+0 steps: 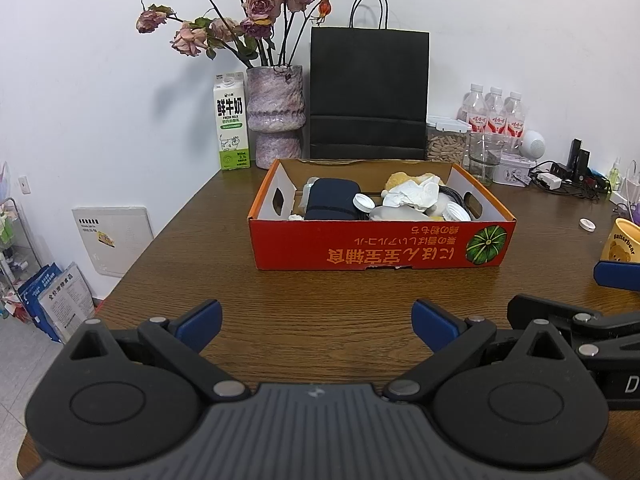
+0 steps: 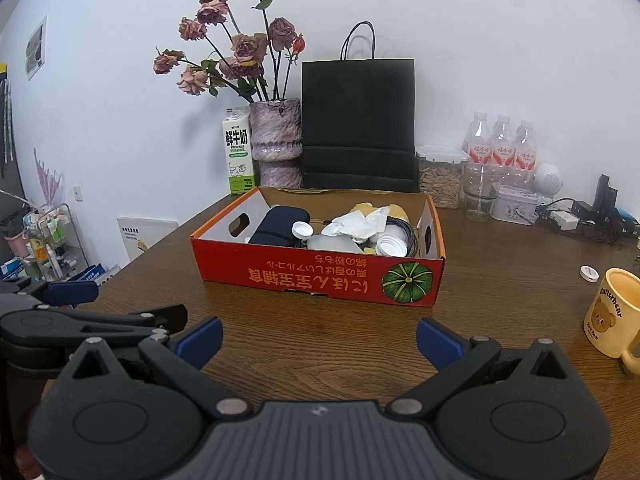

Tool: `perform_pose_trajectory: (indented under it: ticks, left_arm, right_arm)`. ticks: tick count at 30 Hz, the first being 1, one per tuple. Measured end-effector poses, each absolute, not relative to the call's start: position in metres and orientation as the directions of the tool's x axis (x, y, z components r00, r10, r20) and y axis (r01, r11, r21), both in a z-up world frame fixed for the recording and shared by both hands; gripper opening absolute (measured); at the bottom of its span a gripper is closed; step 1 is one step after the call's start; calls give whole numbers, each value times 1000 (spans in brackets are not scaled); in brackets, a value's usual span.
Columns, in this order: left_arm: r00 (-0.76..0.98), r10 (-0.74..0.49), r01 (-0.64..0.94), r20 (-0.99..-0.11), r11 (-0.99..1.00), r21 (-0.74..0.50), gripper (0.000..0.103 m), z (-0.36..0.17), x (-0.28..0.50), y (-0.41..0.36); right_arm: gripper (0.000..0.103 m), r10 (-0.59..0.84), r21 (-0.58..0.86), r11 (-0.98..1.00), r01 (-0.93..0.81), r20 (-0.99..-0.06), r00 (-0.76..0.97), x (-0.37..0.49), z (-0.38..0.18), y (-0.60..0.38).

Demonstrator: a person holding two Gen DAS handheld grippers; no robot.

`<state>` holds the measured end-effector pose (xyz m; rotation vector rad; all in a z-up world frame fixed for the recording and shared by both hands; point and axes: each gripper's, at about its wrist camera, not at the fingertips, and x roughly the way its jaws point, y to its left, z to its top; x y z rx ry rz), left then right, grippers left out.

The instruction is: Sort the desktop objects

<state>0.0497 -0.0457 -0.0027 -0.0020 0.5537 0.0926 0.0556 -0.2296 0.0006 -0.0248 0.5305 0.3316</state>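
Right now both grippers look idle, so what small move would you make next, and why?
Probably ease the right hand-held gripper toward the yellow mug. Both grippers are open and empty, the left one too. The mug stands loose on the table, outside the red box already holding other items.

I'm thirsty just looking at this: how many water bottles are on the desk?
3, side by side against the back wall: left bottle, middle bottle, right bottle. More could hide behind them.

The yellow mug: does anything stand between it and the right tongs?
Nothing visible does. Only bare table lies between the open right tongs and the mug, which stands to their right, apart from the red box.
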Motion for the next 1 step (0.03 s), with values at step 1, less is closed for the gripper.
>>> perform_pose_trajectory:
  ticks: [1]
  left_arm:
    - [846,86,-89,-527,996,20,103,-3,50,-46]
  right_arm:
    - [103,303,61,947,-316,-500,811,56,0,-230]
